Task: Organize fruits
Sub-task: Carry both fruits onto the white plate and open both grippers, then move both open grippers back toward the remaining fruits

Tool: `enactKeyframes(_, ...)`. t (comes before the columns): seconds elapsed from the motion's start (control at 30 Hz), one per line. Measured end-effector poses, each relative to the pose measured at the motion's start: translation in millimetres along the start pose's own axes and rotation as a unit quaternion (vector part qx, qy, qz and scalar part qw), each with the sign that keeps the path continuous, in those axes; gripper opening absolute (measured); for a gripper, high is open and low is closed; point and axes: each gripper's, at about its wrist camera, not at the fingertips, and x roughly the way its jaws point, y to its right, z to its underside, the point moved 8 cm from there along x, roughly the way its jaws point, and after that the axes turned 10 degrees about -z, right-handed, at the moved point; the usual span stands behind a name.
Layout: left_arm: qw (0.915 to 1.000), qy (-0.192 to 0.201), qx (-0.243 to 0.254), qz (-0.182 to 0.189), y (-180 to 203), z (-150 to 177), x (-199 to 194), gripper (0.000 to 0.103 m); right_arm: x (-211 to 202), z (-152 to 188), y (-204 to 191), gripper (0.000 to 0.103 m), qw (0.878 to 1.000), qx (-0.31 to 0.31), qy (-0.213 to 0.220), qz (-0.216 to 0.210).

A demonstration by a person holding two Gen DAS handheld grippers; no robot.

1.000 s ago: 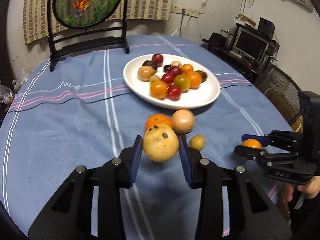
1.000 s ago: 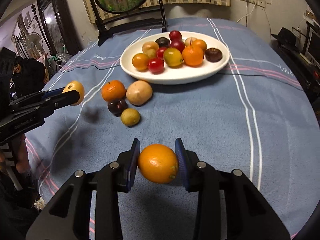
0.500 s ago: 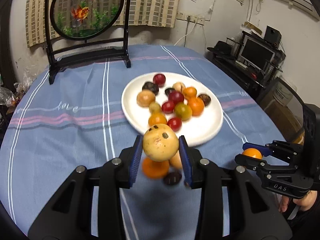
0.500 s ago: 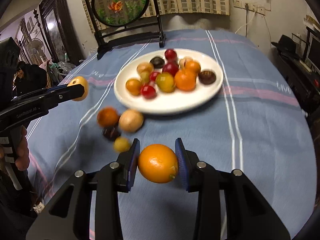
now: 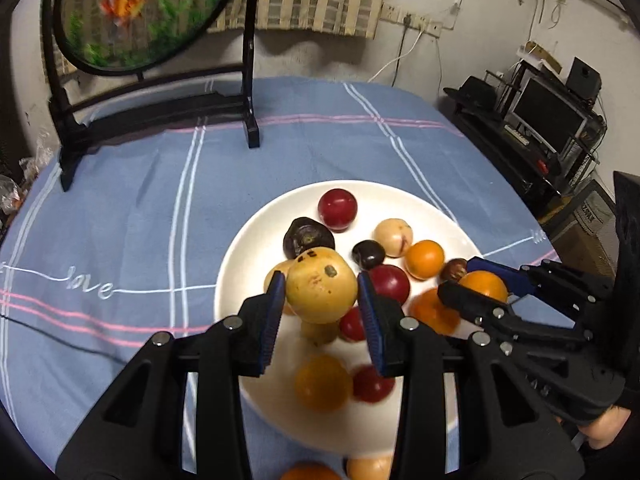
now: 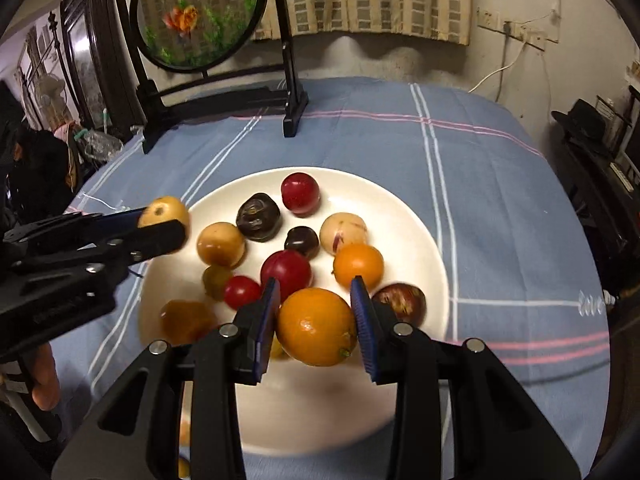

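Note:
My left gripper is shut on a yellow spotted fruit and holds it above the white plate. My right gripper is shut on an orange and holds it above the near part of the same plate. The plate holds several red, orange, yellow and dark fruits. The right gripper with its orange shows in the left wrist view. The left gripper with its yellow fruit shows in the right wrist view, over the plate's left rim.
The plate lies on a blue striped tablecloth. A black-framed round screen stands at the table's far side. Loose fruits lie on the cloth below the plate's near rim. A shelf with a monitor is to the right.
Both grippers have moved forward from the table's near part to above the plate, each still holding its fruit. They now sit close side by side.

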Motion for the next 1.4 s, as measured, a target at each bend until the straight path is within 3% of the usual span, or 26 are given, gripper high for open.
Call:
enactKeyframes(0.17,0.9998,-0.019,-0.005,0.003,0,-11,26,0.042,13,-5,1,0.041,1.000,-0.028,-0.005,0.008)
enactKeyframes(0.2,0.9996,-0.025,-0.011,0.007,0,-14,30,0.058,14,-5,1,0.056,0.999,-0.034,-0.006,0.017)
enactKeyframes(0.23,0.9996,-0.024,-0.016,0.006,-1,-16,30,0.065,13,-6,1,0.063,0.999,-0.040,-0.002,0.025)
enactKeyframes(0.43,0.9998,0.005,-0.018,-0.012,-9,-16,3,0.072,-11,-3,-5,0.064,0.998,-0.046,0.005,0.032)
enactKeyframes(0.5,0.9994,0.007,-0.025,-0.023,-14,-6,-13,0.083,-23,8,-13,0.064,0.999,-0.044,-0.002,0.024)
enactKeyframes(0.67,0.9982,0.025,-0.036,-0.041,-24,25,-55,0.087,-46,48,-35,0.064,0.999,-0.034,-0.020,0.009)
enactKeyframes(0.93,0.9959,0.052,-0.030,-0.067,-22,81,-113,0.090,-84,105,-69,0.064,1.000,-0.010,-0.006,-0.007)
enactKeyframes(1.3,0.9950,0.062,-0.029,-0.073,-28,110,-141,0.090,-99,121,-92,0.065,1.000,-0.011,-0.004,-0.001)
enactKeyframes(1.33,0.9949,0.062,-0.031,-0.074,-30,112,-141,0.090,-97,124,-94,0.068,1.000,-0.010,-0.007,-0.002)
enactKeyframes(1.4,0.9944,0.059,-0.038,-0.079,-40,120,-142,0.090,-93,133,-100,0.092,1.000,-0.008,-0.013,-0.002)
